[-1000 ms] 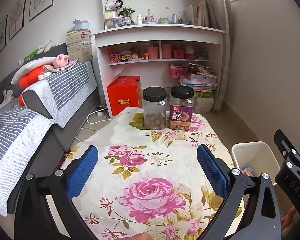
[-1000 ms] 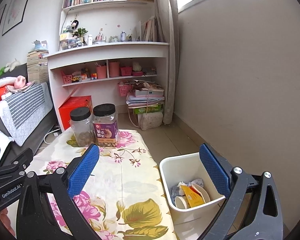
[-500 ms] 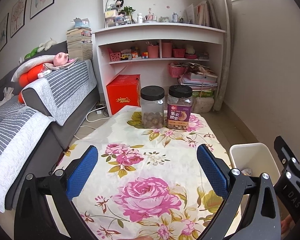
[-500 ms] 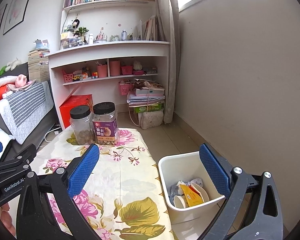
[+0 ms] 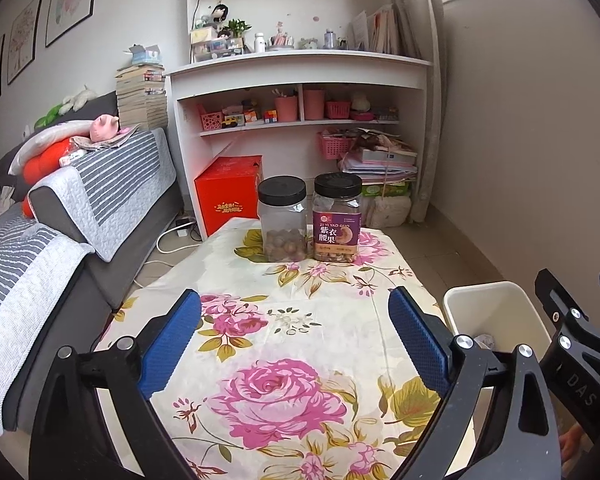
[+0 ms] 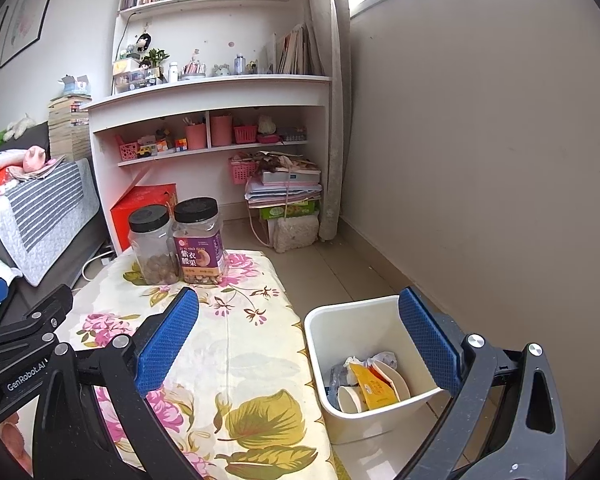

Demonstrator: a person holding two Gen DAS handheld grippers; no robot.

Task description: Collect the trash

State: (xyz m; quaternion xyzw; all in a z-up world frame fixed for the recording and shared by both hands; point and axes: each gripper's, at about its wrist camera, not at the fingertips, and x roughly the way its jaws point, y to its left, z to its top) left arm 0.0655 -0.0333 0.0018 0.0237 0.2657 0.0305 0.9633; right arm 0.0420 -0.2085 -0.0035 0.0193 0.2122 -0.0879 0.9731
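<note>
Currently your left gripper [image 5: 294, 344] and right gripper [image 6: 300, 336] both spread wide, empty, trash [image 6: 370, 380] inside bin [image 6: 320, 328] beside table's right edge [image 6: 292, 320].

Left gripper [image 5: 294, 340]: jaws spread wide, nothing between the blue pads [image 5: 170, 344]; it is level and faces the far end of the room.
Right gripper [image 6: 298, 338]: jaws spread wide as well, pads [image 6: 428, 342] bare, same heading, to the right of the left one.
Spacing: side by side and near each other; each tool's black frame shows at the edge of the other's view.
Hands: a bit of a hand [image 5: 572, 446] shows low under the right tool; its grip cannot be made out.
</note>
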